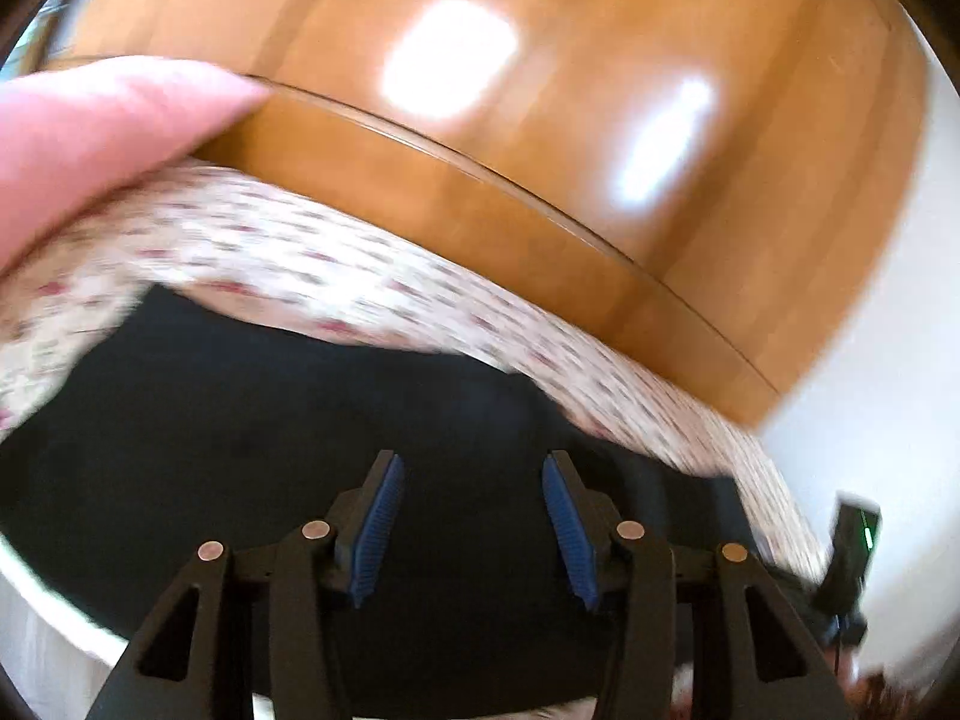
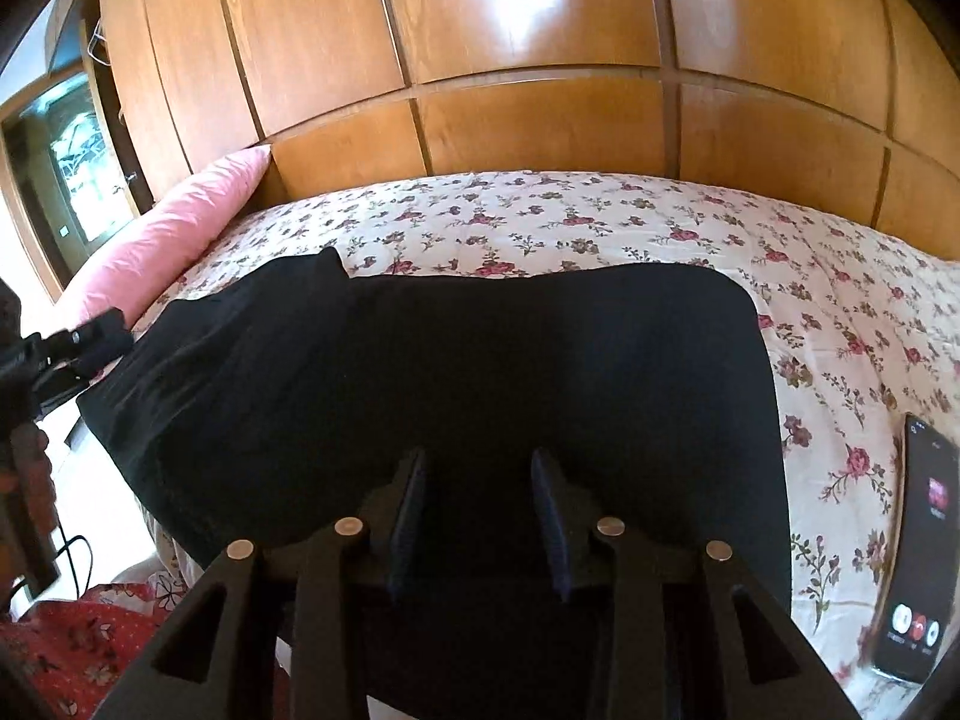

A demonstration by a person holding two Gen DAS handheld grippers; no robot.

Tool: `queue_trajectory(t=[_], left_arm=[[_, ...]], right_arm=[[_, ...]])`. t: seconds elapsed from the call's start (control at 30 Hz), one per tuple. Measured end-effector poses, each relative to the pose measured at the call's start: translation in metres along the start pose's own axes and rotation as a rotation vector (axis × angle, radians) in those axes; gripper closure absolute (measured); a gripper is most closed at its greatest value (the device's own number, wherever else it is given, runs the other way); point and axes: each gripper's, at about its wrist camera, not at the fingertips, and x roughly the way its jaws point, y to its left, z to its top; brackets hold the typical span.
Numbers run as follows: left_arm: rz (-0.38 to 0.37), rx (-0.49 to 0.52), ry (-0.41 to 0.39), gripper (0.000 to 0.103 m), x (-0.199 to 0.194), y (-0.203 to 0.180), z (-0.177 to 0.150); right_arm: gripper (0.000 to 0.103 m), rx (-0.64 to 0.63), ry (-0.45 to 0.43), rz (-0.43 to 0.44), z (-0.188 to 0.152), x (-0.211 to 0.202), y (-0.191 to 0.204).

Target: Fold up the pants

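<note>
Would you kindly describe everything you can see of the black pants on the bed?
The black pants are plain, dark, soft-looking fabric with no visible pattern. They lie flat on the floral bedspread, folded into a broad, roughly rectangular shape with a rounded far right corner. The left end is rumpled, with one flap raised near the pink pillow. Both grippers are open above them; neither grips the fabric. A phone lies apart to their right.

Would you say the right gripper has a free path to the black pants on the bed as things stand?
Probably yes: the right gripper hangs open directly over the black pants, with nothing between its fingers and the cloth. The phone lies off to the side on the floral bedspread.
</note>
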Motion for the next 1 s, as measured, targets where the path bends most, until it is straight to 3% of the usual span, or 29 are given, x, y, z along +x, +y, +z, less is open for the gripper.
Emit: queue_trajectory(t=[0.17, 0.47, 0.7, 0.8, 0.87, 1.0], left_arm=[[0.147, -0.162, -0.083, 0.042, -0.033, 0.051, 0.008], [0.322, -0.384, -0.173, 0.036, -0.075, 0.112, -0.005], [0.329, -0.478, -0.164, 0.037, -0.076, 0.138, -0.019], [0.361, -0.499, -0.256, 0.037, -0.093, 0.142, -0.023], [0.331, -0.520, -0.242, 0.037, -0.094, 0.147, -0.026], [0.192, -0.547, -0.125, 0.037, -0.069, 0.149, -0.030]], right_arm=[[0.064, 0.001, -0.003, -0.002, -0.002, 0.000, 0.000], [0.064, 0.010, 0.002, 0.006, -0.002, 0.000, -0.001], [0.064, 0.012, 0.003, 0.007, -0.002, 0.000, -0.001], [0.064, 0.011, 0.003, 0.008, -0.002, 0.000, -0.001], [0.064, 0.015, 0.002, 0.007, -0.002, 0.000, 0.000], [0.064, 0.015, 0.003, 0.007, -0.002, 0.000, -0.001]])
